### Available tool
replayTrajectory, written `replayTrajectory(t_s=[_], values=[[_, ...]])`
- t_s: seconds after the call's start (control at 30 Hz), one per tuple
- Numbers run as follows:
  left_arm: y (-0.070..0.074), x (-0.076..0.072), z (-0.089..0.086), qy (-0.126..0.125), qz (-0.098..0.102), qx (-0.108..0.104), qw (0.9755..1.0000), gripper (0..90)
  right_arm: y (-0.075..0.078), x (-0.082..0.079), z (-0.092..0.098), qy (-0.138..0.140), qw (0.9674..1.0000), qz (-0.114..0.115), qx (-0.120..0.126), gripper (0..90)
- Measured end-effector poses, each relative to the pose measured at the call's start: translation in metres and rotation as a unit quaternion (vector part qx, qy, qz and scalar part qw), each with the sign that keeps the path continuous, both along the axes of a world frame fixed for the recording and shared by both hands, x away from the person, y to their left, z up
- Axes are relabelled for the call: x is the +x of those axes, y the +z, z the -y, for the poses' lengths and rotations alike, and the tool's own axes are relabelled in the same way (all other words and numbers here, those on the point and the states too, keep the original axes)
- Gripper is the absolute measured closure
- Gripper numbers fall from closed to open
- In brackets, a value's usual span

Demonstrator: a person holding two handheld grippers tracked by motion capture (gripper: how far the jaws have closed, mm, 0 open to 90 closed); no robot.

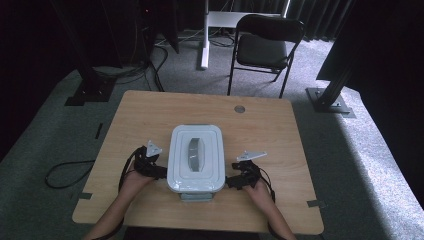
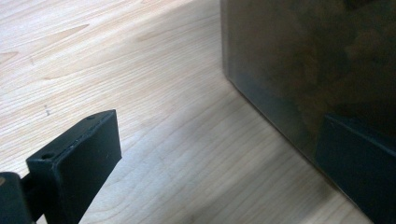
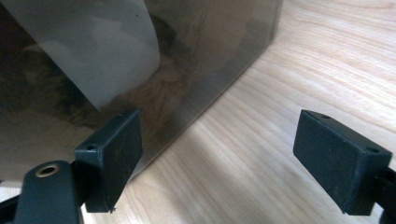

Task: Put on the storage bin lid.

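Forearms enter nearest; lidded plastic box [image 1: 196, 159] mid-counter [image 1: 280, 130]; left gripper [image 1: 159, 171] and right gripper [image 1: 231, 181] flank its near end, jaws spread, grasping nothing; likely stiff, smooth-walled, slippery; grip under the rim

High view: fixed overhead on the person's side, facing forward and down, far enough to take in the whole light wooden table [image 1: 150, 115], the grey carpet and a black folding chair [image 1: 265, 45] beyond. Left gripper view: rides low, just above the tabletop, looking along its black jaws, very close to the dark translucent wall of the white-lidded rectangular plastic box [image 2: 317, 60]. Right gripper view: same low, close stance from the opposite side, facing that box [image 3: 196, 51]. All three views share the box [image 1: 196, 157] and the wood around it.
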State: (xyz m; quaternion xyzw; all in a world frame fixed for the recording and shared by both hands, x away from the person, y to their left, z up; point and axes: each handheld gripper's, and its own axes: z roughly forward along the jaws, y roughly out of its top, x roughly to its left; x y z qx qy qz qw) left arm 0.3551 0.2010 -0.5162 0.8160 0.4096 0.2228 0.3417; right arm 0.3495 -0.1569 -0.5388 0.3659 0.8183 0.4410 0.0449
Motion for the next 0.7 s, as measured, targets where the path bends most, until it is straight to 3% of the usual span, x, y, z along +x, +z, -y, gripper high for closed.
replayTrajectory(t_s=[0.17,0.23,0.27,0.33,0.5,0.7], values=[[-0.002,0.001,-0.003,-0.004,-0.004,-0.006,1.0,1.4,-0.003,-0.001,-0.002,0.005,1.0,-0.003,0.001,12.7],[-0.006,0.002,-0.005,-0.009,-0.012,-0.014,0.9998,1.4,-0.004,0.0,-0.002,-0.006,0.9998,0.011,-0.013,12.7],[-0.01,0.002,-0.006,-0.017,-0.01,-0.013,0.9997,1.4,-0.006,0.001,-0.001,-0.025,0.9989,0.026,-0.032,12.6],[-0.014,0.0,-0.007,-0.024,-0.008,-0.004,0.9997,1.4,-0.007,0.004,0.003,-0.037,0.9981,0.025,-0.042,12.4],[-0.016,-0.003,-0.011,-0.025,-0.004,-0.024,0.9994,1.4,-0.006,0.006,0.01,-0.056,0.9975,0.031,-0.028,12.4],[-0.009,-0.008,-0.017,-0.02,0.014,-0.043,0.9988,1.4,0.0,0.006,0.016,-0.073,0.9961,0.047,-0.015,12.4]])
